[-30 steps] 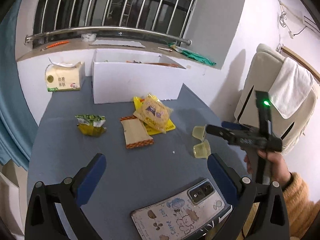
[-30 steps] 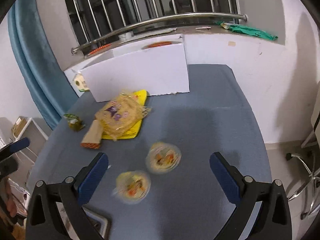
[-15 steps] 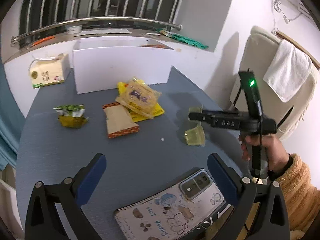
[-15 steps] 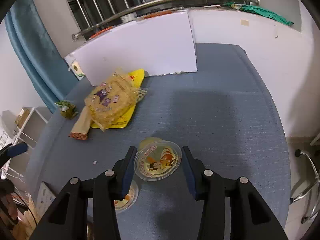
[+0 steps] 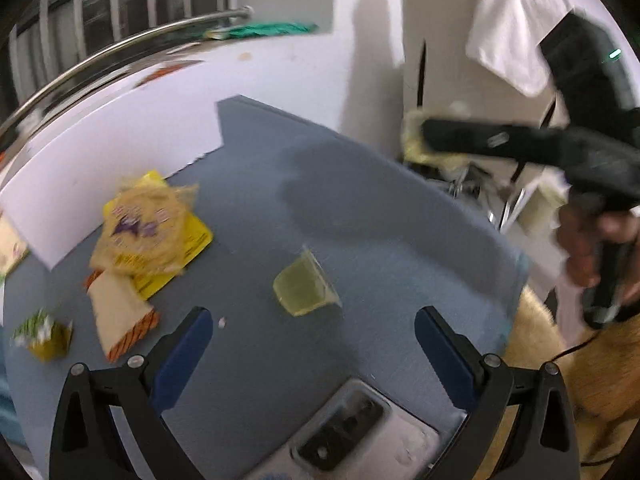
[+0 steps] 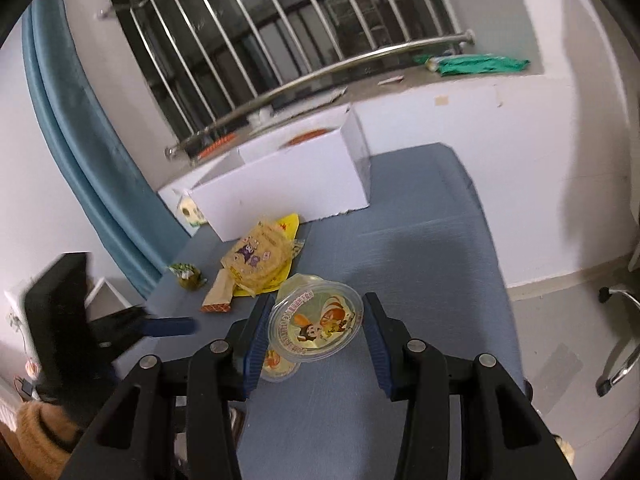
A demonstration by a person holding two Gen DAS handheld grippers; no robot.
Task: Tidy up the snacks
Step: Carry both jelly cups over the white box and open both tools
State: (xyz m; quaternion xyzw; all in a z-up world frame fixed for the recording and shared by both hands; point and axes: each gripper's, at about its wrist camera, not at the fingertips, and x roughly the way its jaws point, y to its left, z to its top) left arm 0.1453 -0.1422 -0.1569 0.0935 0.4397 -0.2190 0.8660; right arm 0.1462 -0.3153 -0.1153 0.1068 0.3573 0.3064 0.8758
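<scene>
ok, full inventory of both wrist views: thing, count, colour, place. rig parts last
jelly cups: 2, yellowish; one gripped in the right jaws off the table, one on the table
round cracker pack: 1, tan, lying on the yellow packet
yellow packet: 1, under the crackers
bar wrapper: 1, beige with orange ends, beside the yellow packet
green-topped snack: 1, table's left edge
white box: 1, open top, back of the table
phone: 1, near edge, camera side up
tissue pack: 1, left of the box
table: 1, blue-grey
left gripper: blue pads, open, empty
right gripper: blue pads, shut on a jelly cup
</scene>
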